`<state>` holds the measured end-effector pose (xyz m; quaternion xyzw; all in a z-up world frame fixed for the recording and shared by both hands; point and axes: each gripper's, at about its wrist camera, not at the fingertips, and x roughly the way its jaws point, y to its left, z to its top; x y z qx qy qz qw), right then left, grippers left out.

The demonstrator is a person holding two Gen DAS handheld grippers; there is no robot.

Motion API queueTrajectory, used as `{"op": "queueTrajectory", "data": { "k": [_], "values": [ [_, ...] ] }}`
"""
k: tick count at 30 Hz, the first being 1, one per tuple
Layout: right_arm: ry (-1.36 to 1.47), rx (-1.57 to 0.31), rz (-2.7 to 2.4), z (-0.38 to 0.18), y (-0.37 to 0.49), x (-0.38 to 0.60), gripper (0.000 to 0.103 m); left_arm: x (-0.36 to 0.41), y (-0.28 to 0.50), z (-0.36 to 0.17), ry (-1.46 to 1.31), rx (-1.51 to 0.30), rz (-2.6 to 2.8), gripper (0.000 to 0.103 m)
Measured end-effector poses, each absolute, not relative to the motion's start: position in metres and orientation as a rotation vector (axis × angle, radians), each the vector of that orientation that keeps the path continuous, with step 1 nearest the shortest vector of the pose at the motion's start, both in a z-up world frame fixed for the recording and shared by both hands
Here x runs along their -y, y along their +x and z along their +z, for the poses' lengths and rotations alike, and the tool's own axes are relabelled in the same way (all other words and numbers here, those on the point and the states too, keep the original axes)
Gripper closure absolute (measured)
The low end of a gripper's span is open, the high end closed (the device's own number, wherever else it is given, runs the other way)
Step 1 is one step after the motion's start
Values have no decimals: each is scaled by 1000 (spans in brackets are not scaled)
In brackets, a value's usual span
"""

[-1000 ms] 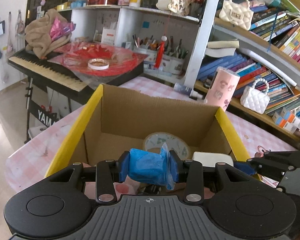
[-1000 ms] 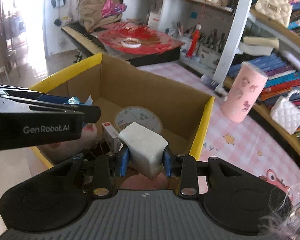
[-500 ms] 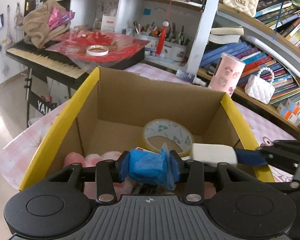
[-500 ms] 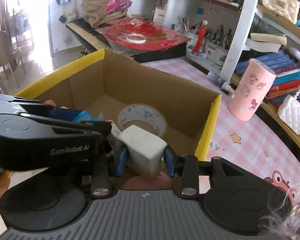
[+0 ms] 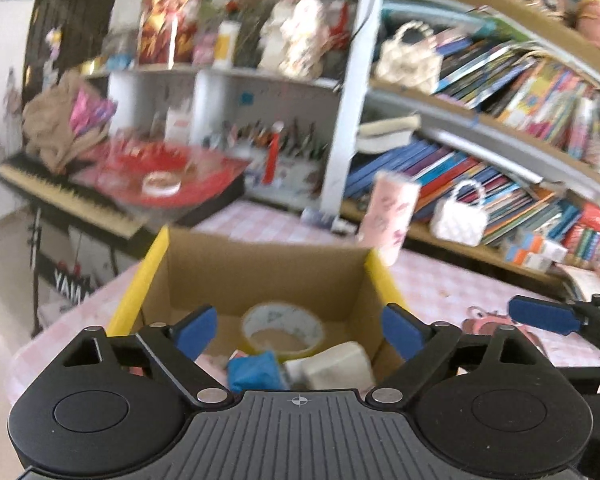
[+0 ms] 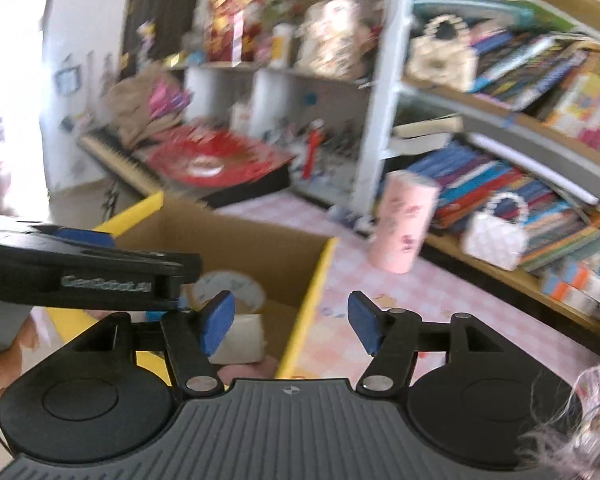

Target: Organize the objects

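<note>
shelves (image 5: 500, 92) — motion-blurred | blue bundle (image 5: 254, 372) — partly hidden, perhaps cloth | pink item (image 6: 246, 370) — mostly hidden

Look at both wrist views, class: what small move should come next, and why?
Probably lift both tongs clear of the cardboard box and go for another item. The left tongs and right tongs are opening with nothing between them; the blue packet and white block lie inside beside the tape roll.

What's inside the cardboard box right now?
In the cardboard box: a tape roll, a blue bundle, a white block and something pink. The gripper body hides the near floor.
</note>
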<state>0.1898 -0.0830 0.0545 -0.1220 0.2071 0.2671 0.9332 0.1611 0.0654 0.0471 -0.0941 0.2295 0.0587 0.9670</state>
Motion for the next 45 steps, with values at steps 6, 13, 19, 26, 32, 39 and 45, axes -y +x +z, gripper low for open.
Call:
{"op": "queueTrajectory", "data": {
  "k": [6, 13, 19, 26, 32, 39, 45],
  "values": [
    [-158, -400, 378, 66, 156, 118, 32, -47, 132, 63, -116, -426, 68, 8],
    [-117, -452, 135, 55, 113, 139, 19, -32, 92, 56, -37, -460, 20, 5],
    [-72, -563, 21, 27, 79, 150, 15, -30, 66, 37, 0, -527, 22, 4],
    [-50, -634, -39, 5, 38, 156, 5, -23, 48, 20, 11, -577, 5, 4],
    [-57, -671, -123, -4, 21, 166, 0, 2, 38, 7, 77, -625, -76, 4],
    [-12, -694, -214, -7, 9, 193, 0, 26, 36, 3, 85, -639, -124, 4],
    [5, -685, -254, -5, 2, 208, 0, 39, 37, 0, 92, -657, -126, 4]
  ]
}}
